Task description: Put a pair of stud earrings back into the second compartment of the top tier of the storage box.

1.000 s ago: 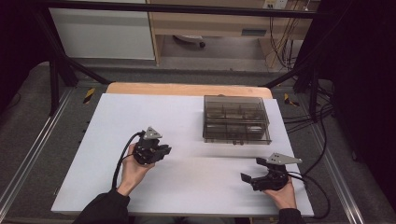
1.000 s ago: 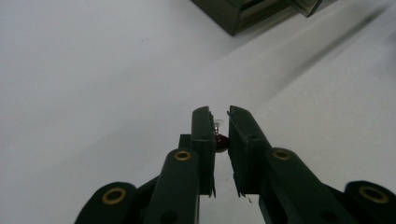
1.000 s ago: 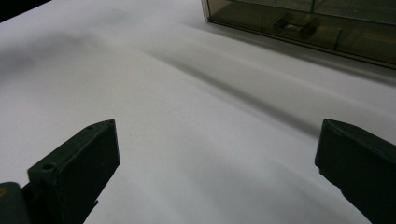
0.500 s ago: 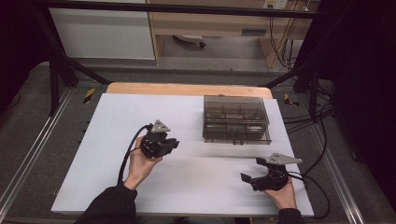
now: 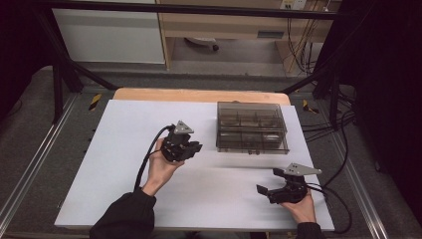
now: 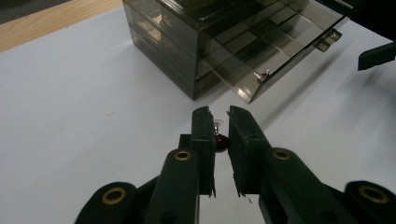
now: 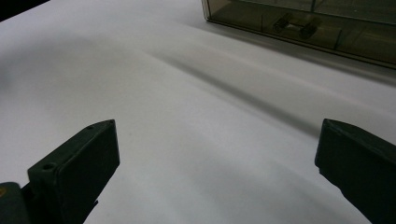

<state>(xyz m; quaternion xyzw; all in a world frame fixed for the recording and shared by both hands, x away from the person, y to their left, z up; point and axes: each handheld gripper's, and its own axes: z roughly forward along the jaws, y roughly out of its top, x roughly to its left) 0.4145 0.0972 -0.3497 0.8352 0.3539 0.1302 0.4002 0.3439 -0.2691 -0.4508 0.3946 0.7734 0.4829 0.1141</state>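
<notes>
A smoky clear compartment box (image 5: 252,127) stands at the far right of the white sheet, and in the left gripper view its lid (image 6: 280,42) juts out, tilted over the front. My left gripper (image 5: 195,147) hovers just left of the box, shut on a small dark red piece with a clear tip (image 6: 220,140), which sits between the jaws (image 6: 222,116) a short way from the box corner. My right gripper (image 5: 267,180) rests near the front right of the sheet, open with nothing between its wide jaws (image 7: 215,154). The box front (image 7: 303,23) lies beyond it.
The white sheet (image 5: 119,164) covers a wooden table whose bare edge (image 5: 199,94) runs along the back. Cables (image 5: 323,119) hang off the right side. A metal frame (image 5: 59,84) surrounds the table. A jaw of the right gripper (image 6: 376,53) pokes into the left gripper view.
My left gripper has moved forward and to the right, closer to the box, still holding the small red piece. The right gripper has stayed in place, open.
</notes>
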